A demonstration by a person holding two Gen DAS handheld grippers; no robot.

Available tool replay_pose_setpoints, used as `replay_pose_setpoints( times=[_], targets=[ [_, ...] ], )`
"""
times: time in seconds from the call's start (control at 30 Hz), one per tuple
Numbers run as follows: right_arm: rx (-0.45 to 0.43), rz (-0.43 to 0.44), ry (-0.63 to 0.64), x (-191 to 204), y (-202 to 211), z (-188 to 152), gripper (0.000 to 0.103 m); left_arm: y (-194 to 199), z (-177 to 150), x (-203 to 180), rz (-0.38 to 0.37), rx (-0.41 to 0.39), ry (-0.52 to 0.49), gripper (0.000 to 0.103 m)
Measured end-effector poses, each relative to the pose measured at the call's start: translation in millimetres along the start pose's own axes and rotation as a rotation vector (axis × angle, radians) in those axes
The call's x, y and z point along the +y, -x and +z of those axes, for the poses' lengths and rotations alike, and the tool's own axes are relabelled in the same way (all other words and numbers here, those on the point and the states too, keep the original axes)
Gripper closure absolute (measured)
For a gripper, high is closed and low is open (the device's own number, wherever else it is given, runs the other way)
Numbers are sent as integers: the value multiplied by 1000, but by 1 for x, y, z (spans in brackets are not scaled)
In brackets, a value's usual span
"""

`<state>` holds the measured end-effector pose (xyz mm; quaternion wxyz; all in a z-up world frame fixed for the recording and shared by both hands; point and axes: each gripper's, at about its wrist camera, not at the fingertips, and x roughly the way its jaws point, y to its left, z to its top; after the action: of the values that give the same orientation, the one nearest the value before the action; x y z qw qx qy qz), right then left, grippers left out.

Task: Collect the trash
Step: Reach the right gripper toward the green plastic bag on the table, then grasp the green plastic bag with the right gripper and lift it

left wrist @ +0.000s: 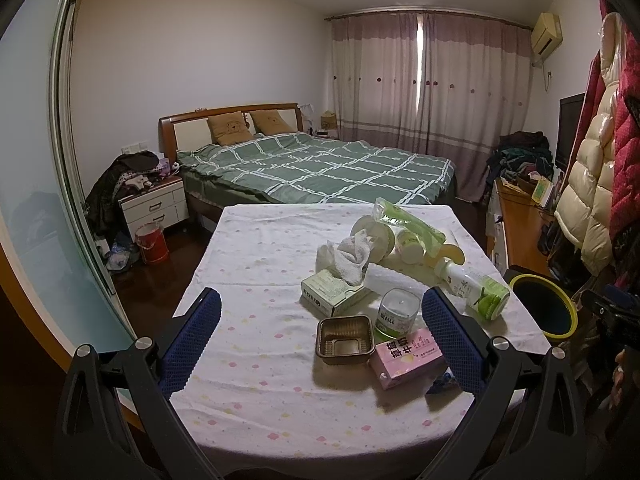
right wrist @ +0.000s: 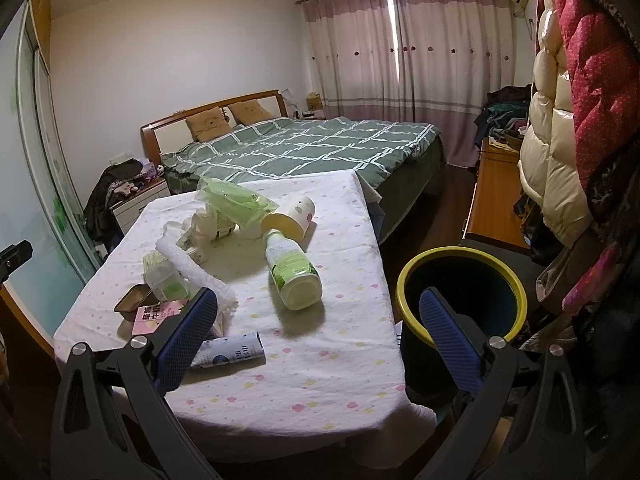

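Trash lies on a table with a white flowered cloth [left wrist: 256,360]. In the left wrist view I see a brown plastic tray [left wrist: 346,340], a pink carton [left wrist: 408,356], a clear cup [left wrist: 396,312], a tissue box [left wrist: 334,292], a crumpled white tissue [left wrist: 354,258] and a green-labelled bottle [left wrist: 476,286] on its side. My left gripper [left wrist: 320,344] is open above the near table, the tray between its fingers' line. My right gripper [right wrist: 320,328] is open and empty above the table's right edge. The bottle [right wrist: 294,270], a white tube [right wrist: 230,350] and a yellow-rimmed bin [right wrist: 460,296] show in the right wrist view.
The bin [left wrist: 544,304] stands on the floor at the table's right side. A bed [left wrist: 320,168] with a green checked quilt lies beyond the table. Padded coats [right wrist: 568,120] hang at the right. A wooden desk [right wrist: 496,200] stands behind the bin. A nightstand [left wrist: 154,204] is at the left.
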<state>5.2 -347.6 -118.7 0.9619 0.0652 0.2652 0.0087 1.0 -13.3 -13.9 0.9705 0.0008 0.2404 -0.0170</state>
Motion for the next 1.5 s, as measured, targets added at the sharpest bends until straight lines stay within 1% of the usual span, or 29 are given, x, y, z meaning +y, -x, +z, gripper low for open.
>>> replay_pose_setpoints(
  times=[0.5,0.8,0.93,1.03,1.13,1.23,1.43,1.5],
  targets=[
    [6,6,1,3,-4,-2,6,1,-2,-2,5,-1,1,4],
    [20,5,-3,3,-13,-3,6,-8,-6,0,2,14,8,4],
    [39,19,-2,2,-23,-2,6,-20,-4,8,1,17,23,4],
    [44,39,28,9,-36,3,6,-28,-3,11,1,19,37,4],
    [51,71,77,23,-58,15,6,-39,-3,14,-1,23,45,4],
    [57,93,140,42,-85,31,6,-50,-6,15,-11,34,47,4],
    [70,131,277,88,-143,62,6,-78,-6,24,-9,67,58,4],
    [74,128,330,102,-162,68,10,-85,-6,27,-14,75,66,4]
  ],
)
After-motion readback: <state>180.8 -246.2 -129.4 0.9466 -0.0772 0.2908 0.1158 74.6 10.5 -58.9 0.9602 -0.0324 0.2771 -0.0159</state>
